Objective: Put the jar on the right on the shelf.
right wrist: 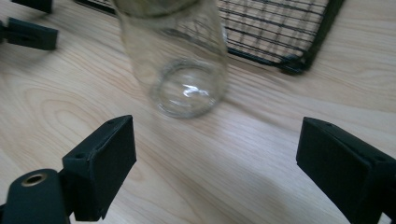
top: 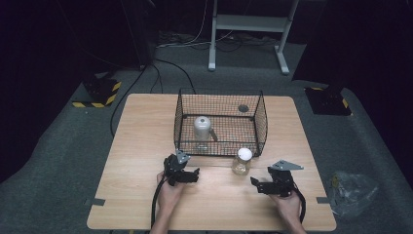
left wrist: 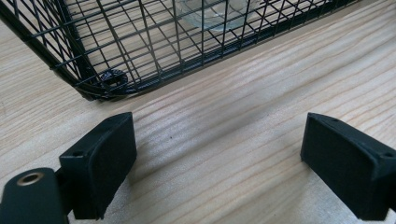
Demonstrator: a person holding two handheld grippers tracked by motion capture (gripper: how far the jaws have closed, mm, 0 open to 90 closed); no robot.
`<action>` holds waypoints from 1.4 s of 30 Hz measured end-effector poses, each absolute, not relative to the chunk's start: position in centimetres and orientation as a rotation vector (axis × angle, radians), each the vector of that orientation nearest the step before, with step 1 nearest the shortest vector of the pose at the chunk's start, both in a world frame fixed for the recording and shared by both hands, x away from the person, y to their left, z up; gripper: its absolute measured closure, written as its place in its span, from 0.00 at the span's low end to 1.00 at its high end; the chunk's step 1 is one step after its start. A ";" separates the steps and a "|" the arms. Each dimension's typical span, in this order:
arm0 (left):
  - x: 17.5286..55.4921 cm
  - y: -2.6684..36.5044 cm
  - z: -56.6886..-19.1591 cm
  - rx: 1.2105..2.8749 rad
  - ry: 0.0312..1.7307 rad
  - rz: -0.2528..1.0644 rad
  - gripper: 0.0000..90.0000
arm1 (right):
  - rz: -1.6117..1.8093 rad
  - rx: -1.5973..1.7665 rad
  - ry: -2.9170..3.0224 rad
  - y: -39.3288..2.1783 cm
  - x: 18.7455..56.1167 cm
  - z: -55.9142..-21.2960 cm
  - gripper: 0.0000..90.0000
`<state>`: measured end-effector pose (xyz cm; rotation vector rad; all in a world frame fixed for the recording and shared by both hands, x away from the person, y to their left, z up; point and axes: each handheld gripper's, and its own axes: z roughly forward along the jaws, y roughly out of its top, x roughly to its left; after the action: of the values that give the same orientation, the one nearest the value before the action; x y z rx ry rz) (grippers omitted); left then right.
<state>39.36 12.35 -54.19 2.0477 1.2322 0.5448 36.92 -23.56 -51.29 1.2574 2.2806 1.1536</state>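
Beside the black wire-mesh basket (top: 220,124), a clear round glass jar (top: 241,162), white-lidded.

Overhead view; tool views share basket (top: 220,124) closely.

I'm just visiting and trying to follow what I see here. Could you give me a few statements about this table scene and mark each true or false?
1. The glass jar stands inside the wire basket. False: it stands on the table, just outside the basket's front.
2. A metal cup sits in the basket. True.
3. The right gripper grips the jar. False: its jaws are open, empty.
4. The left gripper holds nothing. True.
5. The jar's lid is black. False: white.
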 end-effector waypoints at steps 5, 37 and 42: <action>39.4 12.4 -54.2 2.048 1.232 0.545 0.12 | 1.175 1.210 2.298 -22.3 37.2 -50.6 0.15; 39.4 12.4 -54.2 2.047 1.232 0.545 0.12 | 1.165 1.201 2.285 -18.2 41.1 -48.8 0.32; 39.4 12.4 -54.2 2.048 1.232 0.545 0.12 | 1.156 1.206 2.291 -18.1 41.4 -48.8 0.34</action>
<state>39.36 12.36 -54.19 2.0478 1.2321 0.5446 41.38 -18.09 -48.78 1.2063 2.2912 1.1564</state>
